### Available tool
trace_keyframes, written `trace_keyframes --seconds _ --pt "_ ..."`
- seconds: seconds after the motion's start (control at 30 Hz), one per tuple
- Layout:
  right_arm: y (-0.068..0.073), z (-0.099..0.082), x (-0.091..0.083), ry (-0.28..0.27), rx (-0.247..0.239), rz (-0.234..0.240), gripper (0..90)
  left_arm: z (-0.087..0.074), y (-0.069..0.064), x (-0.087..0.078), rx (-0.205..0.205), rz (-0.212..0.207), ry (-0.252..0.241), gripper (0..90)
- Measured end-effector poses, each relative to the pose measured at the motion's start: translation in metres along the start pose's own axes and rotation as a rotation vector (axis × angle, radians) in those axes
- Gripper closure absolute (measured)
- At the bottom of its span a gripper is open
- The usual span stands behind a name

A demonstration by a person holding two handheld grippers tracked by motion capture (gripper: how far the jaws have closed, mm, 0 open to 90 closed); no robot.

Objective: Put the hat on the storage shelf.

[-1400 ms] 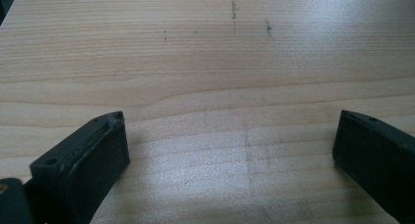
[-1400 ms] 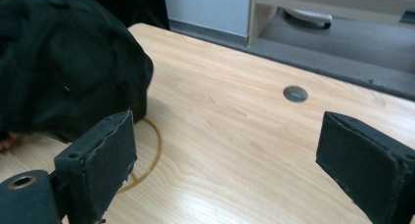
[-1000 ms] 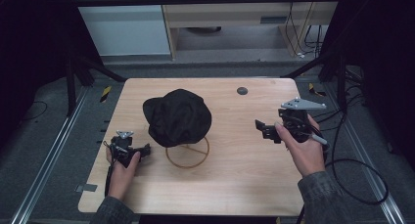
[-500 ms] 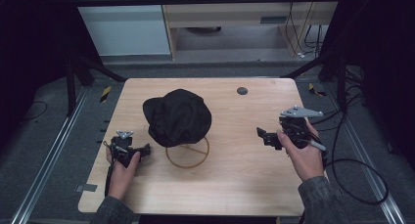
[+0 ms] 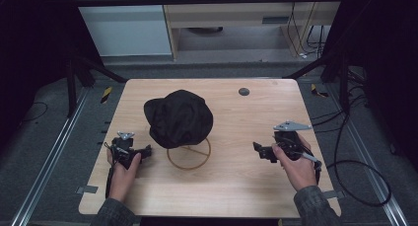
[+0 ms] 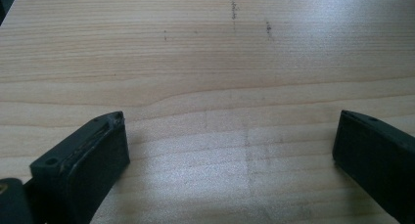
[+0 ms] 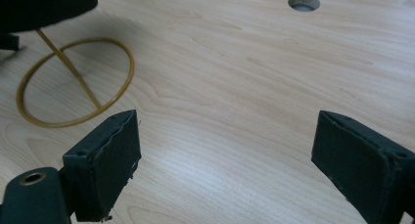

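Observation:
A black hat (image 5: pixel 180 116) sits on a stand with a thin gold ring base (image 5: pixel 189 156) in the middle of the wooden table (image 5: pixel 236 186). My left gripper (image 5: pixel 147 151) lies low on the table just left of the ring, its jaws pointing right and open over bare wood (image 6: pixel 230 136). My right gripper (image 5: pixel 257 150) is at the right of the ring, pointing left, open with nothing between its jaws (image 7: pixel 225 136). In the right gripper view the ring base (image 7: pixel 73 82) and the hat's lower edge (image 7: pixel 44 4) show at upper left, apart from the jaws.
A small round hole (image 5: pixel 243 92) marks the table's far side, also seen ahead of the right gripper (image 7: pixel 303 1). Black frame bars (image 5: pixel 315 65) stand around the table. A cable (image 5: pixel 355 167) trails off the right edge.
My right gripper has come down and back toward the near edge, closer to the tabletop. The left gripper, the hat and its stand have stayed put.

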State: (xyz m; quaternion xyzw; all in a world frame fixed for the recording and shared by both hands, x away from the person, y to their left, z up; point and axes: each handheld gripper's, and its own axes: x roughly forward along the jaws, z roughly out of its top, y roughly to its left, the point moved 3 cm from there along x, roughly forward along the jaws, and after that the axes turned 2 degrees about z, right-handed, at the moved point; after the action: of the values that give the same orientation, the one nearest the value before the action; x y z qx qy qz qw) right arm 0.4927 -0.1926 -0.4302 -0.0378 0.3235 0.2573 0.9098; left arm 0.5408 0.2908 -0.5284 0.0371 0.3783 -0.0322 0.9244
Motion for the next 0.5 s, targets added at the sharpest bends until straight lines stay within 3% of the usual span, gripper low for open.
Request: trace_keyframes --seconds 0.5 --pt "0.015 -0.038 0.035 0.077 0.01 0.031 10.8 0.0 -0.001 0.0 -0.006 0.005 0.0 0.0"
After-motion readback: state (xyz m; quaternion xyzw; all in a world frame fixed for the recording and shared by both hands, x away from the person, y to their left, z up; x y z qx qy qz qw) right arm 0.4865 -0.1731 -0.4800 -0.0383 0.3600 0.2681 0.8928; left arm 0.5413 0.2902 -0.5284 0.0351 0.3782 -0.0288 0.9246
